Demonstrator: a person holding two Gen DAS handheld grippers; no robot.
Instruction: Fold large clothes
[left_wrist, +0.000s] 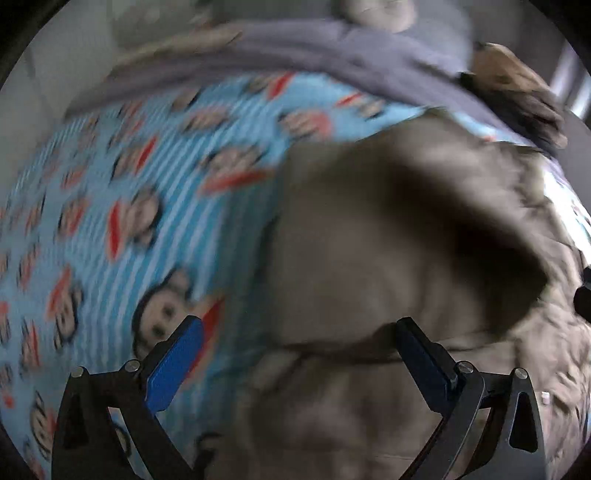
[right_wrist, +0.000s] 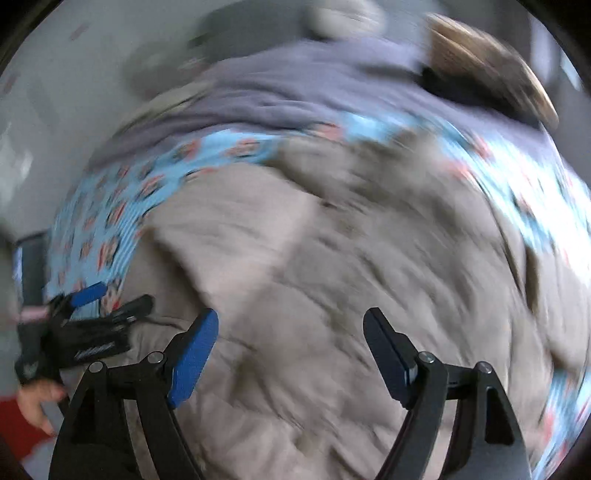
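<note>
Left wrist view: left gripper jaws spread wide, nothing between the pads, hanging over the edge of a taupe padded garment (blurry, looks like a jacket). The garment lies on a blue striped monkey-print sheet, a purple-grey blanket beyond it.

Right wrist view: right gripper jaws wide apart, empty, above the same garment, which covers most of the sheet. The left gripper shows at the garment's left edge, a hand below it.
</note>
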